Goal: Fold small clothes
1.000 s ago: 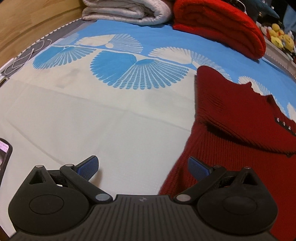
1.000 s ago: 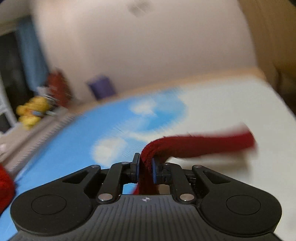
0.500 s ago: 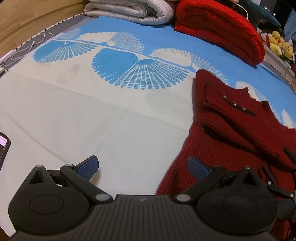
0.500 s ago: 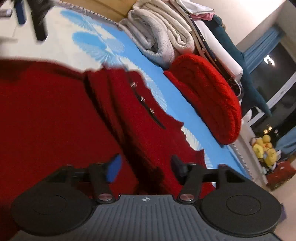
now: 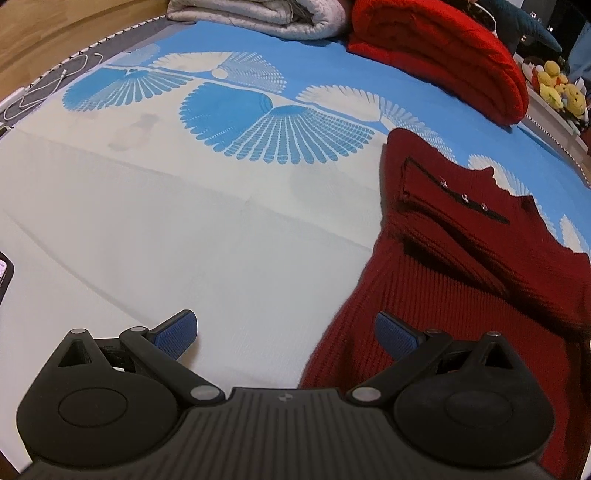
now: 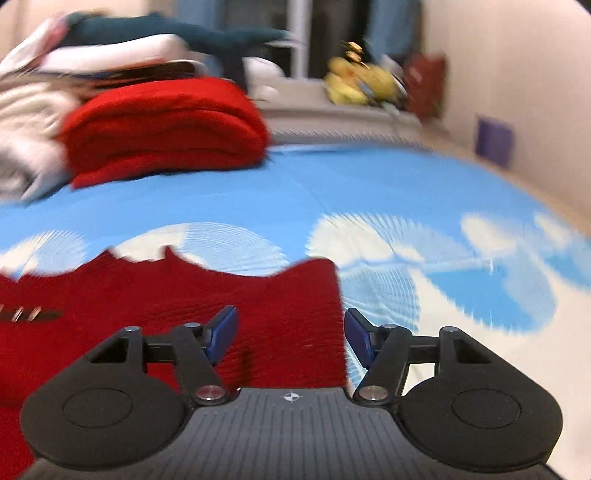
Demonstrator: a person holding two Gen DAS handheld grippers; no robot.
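A dark red knit sweater (image 5: 461, 266) with small metal buttons lies flat on the blue-and-white patterned bed cover (image 5: 229, 229), one sleeve folded across its body. My left gripper (image 5: 284, 328) is open and empty at the sweater's left edge, its right finger over the fabric. In the right wrist view the sweater (image 6: 221, 295) lies under my right gripper (image 6: 290, 332), which is open and empty above the sweater's right edge. That view is blurred.
A folded bright red blanket (image 5: 443, 48) and a folded grey-white blanket (image 5: 266, 14) lie at the far side of the bed. Yellow plush toys (image 5: 557, 88) sit beyond. A phone (image 5: 4, 273) lies at the left edge, cables (image 5: 44, 88) at far left.
My right gripper opened and let go of the red sleeve, which now lies folded across the sweater. The right gripper then swung to the sweater's right edge. My left gripper hardly moved.
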